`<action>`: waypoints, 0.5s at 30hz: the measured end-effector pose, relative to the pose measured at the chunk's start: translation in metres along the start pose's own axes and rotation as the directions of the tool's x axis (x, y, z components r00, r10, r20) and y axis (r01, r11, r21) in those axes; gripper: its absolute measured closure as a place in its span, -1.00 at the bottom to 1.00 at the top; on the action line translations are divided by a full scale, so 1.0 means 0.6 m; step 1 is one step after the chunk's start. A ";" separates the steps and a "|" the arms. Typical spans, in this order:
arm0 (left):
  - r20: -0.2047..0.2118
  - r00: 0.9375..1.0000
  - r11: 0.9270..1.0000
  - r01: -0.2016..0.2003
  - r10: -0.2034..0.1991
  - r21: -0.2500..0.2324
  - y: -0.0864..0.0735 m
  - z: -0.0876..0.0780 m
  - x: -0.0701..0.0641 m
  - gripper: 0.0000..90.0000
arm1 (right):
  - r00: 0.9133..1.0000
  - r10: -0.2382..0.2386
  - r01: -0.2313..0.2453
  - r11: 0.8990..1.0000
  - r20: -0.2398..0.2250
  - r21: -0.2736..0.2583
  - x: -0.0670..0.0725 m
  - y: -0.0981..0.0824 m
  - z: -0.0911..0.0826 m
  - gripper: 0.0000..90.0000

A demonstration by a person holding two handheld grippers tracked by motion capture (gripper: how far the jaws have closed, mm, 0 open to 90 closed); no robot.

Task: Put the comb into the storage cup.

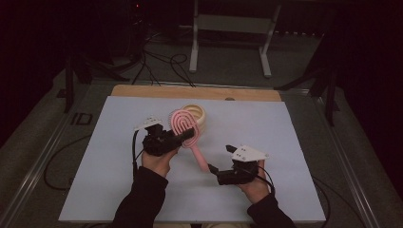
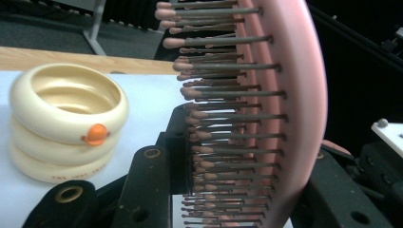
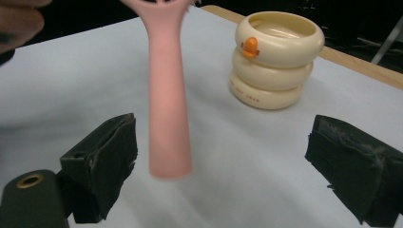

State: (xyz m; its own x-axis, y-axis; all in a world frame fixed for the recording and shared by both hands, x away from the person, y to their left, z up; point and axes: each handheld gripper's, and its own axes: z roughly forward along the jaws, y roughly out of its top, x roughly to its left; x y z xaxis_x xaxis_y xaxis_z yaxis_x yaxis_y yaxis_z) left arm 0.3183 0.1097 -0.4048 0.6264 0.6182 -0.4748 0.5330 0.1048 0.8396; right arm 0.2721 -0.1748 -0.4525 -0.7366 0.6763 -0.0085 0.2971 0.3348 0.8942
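Observation:
A pink hairbrush (image 1: 183,121) hangs tilted above the table, head up and handle (image 1: 200,155) sloping down toward me. My left gripper (image 1: 187,134) is shut on the head; in the left gripper view the bristles and pink back (image 2: 290,118) sit between its jaws (image 2: 247,190). My right gripper (image 1: 219,157) stands open by the handle's end. In the right gripper view the handle (image 3: 168,104) hangs between the wide pads (image 3: 228,161), nearer the left one and touching neither. A cream holder of stacked rings with an orange duck bill (image 3: 273,57) stands just behind the brush (image 1: 198,113).
A pale mat (image 1: 285,142) covers the table, with a strip of wood (image 1: 190,91) at its far edge. Beyond it stand the white legs of a frame (image 1: 195,47), and cables (image 1: 161,66) lie on the floor. Open mat lies to the left and right.

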 end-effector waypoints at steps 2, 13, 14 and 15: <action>-0.005 1.000 1.000 0.005 -0.005 -0.004 0.004 -0.003 0.003 0.44 | 1.000 0.008 -0.008 1.000 0.014 0.002 -0.005 -0.006 -0.007 -0.80; -0.023 1.000 1.000 -0.003 0.002 -0.030 0.023 -0.020 0.007 0.44 | 0.993 0.047 -0.041 0.997 0.109 -0.063 -0.041 -0.037 -0.060 -0.80; -0.025 1.000 0.999 -0.002 0.001 -0.032 0.024 -0.021 0.007 0.44 | 0.992 0.048 -0.040 0.997 0.115 -0.071 -0.043 -0.040 -0.063 -0.80; -0.025 1.000 0.999 -0.002 0.001 -0.032 0.024 -0.021 0.007 0.44 | 0.992 0.048 -0.040 0.997 0.115 -0.071 -0.043 -0.040 -0.063 -0.80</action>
State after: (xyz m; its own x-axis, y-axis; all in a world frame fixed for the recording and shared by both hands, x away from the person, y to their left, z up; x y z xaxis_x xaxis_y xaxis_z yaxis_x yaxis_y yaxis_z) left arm 0.3216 0.1236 -0.3914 0.6126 0.6376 -0.4672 0.5132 0.1287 0.8486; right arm 0.2612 -0.2253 -0.4568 -0.6464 0.7628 -0.0172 0.2821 0.2599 0.9235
